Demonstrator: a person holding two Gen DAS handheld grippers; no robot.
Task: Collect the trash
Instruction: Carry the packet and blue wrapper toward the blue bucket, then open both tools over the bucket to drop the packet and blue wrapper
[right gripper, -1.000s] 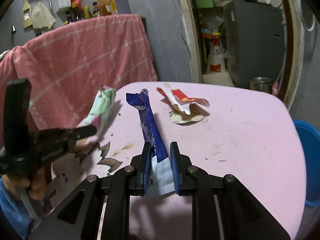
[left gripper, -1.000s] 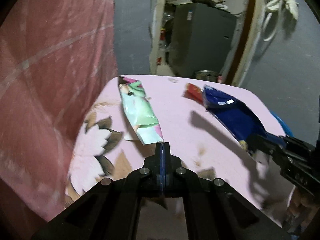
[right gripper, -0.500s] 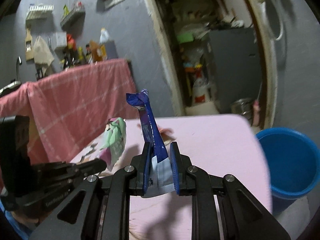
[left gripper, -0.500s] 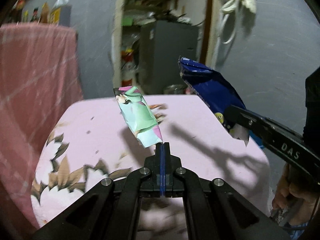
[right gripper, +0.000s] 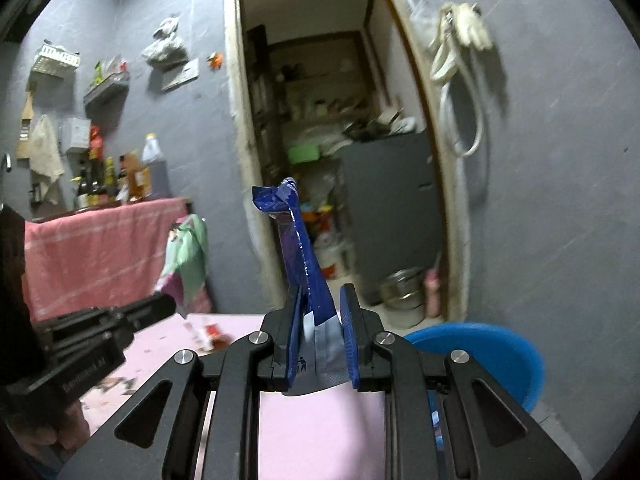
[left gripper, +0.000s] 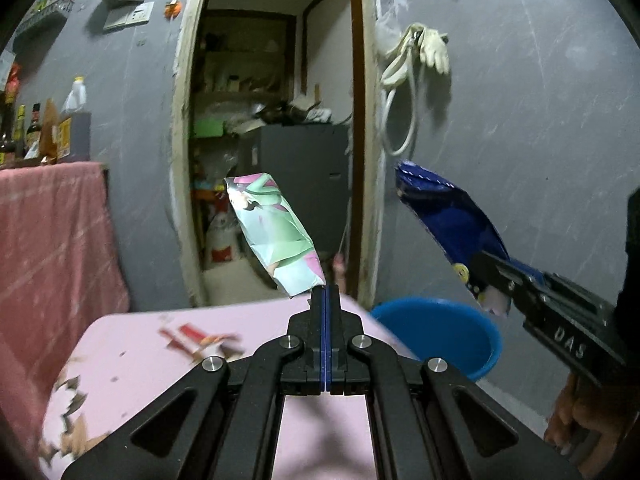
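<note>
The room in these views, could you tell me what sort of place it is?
Probably a home kitchen corner: sauce and oil bottles on a cloth-draped counter, a cluttered pantry doorway, a pink table.

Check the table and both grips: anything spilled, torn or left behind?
One torn red wrapper still lies on the pink table, with crumbs nearby. The green wrapper and blue wrapper are held clear in the grippers.

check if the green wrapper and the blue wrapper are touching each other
Apart. The left wrist view shows the green wrapper and the blue wrapper held up side by side, with the door frame and grey wall plainly visible between them.
</note>
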